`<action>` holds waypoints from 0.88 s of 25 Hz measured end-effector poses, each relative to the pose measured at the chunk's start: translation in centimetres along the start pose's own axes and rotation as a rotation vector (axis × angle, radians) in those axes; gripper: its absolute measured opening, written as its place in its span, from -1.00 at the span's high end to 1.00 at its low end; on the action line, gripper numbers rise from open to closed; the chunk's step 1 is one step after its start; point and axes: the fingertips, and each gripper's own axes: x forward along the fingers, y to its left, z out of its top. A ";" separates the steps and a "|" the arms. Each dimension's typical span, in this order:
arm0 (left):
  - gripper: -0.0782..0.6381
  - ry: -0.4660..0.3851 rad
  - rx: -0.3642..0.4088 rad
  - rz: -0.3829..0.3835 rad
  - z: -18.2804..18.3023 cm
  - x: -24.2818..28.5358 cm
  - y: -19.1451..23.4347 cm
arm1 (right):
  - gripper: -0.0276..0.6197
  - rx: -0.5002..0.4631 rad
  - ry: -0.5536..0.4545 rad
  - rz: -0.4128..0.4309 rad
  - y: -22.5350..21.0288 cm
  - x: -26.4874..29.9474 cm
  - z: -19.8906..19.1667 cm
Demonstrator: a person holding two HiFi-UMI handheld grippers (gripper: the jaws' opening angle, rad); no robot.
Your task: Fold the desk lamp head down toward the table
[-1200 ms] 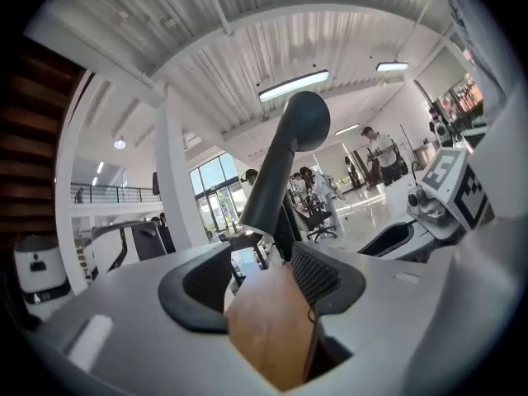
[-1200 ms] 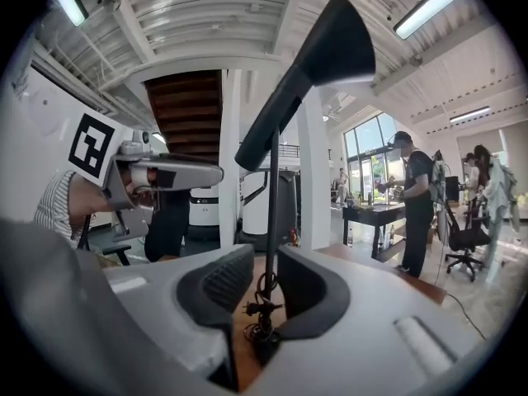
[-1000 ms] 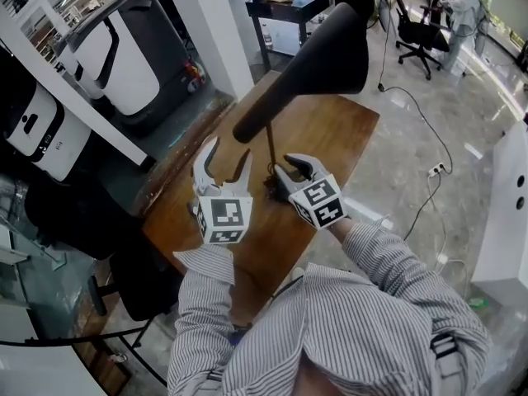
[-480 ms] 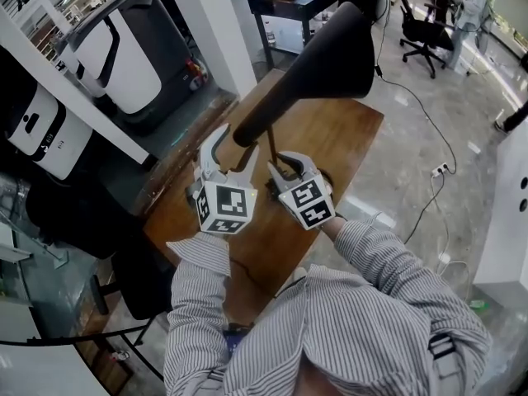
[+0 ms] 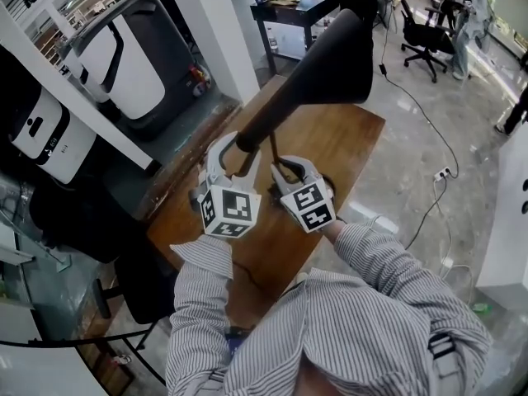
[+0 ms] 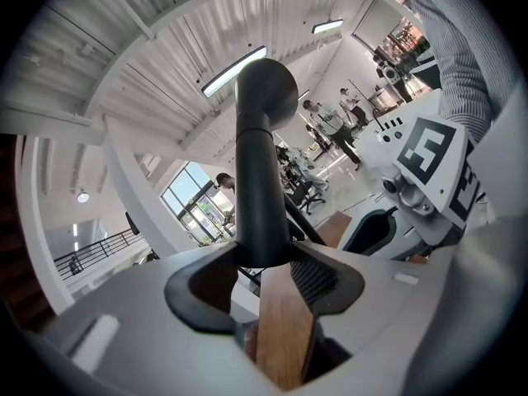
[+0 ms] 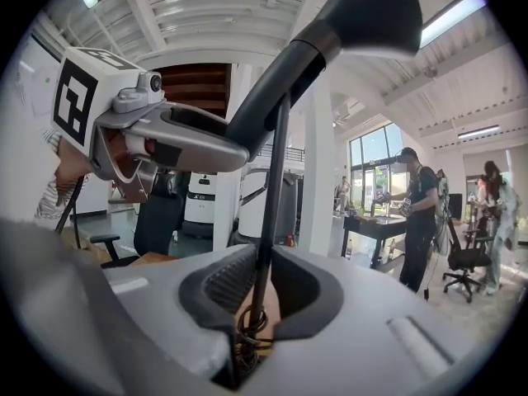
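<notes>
A black desk lamp stands on the wooden table (image 5: 334, 151). Its cone-shaped head (image 5: 334, 52) is tilted up and away, and its tube-like rear end (image 5: 247, 134) points toward me. A thin stem (image 5: 272, 148) rises from the base. My left gripper (image 5: 233, 151) has that rear tube (image 6: 260, 188) between its closing jaws (image 6: 262, 258), and both pads touch it. My right gripper (image 5: 289, 170) sits lower, shut on the thin stem (image 7: 271, 196) just above a coiled spring; its jaws (image 7: 264, 262) hug the rod.
White machines (image 5: 124, 60) stand beyond the table's left edge. A black desk (image 5: 301, 2) and an office chair (image 5: 425, 31) are at the back, with people nearby. A cable (image 5: 429, 196) lies on the floor to the right.
My left gripper moved up and right until its jaws came round the lamp head's rear tube, then narrowed onto it. The right gripper stayed on the stem.
</notes>
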 end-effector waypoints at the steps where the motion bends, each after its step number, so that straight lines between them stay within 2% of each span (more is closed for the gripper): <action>1: 0.20 0.006 0.002 -0.003 0.0 -0.1 0.0 | 0.75 -0.005 0.000 0.002 0.0 0.0 0.0; 5: 0.21 0.039 0.040 -0.021 0.1 -0.1 0.3 | 0.75 -0.019 0.007 0.007 -0.1 0.0 0.1; 10: 0.21 0.076 0.137 -0.061 0.5 -0.5 1.3 | 0.75 -0.019 0.013 0.012 -0.2 -0.1 0.3; 17: 0.21 0.121 0.168 -0.148 0.2 -0.8 1.3 | 0.75 -0.019 0.018 -0.003 0.0 0.0 0.1; 22: 0.21 0.153 0.245 -0.179 0.5 -1.1 1.9 | 0.75 -0.021 0.018 -0.003 -0.1 -0.1 0.2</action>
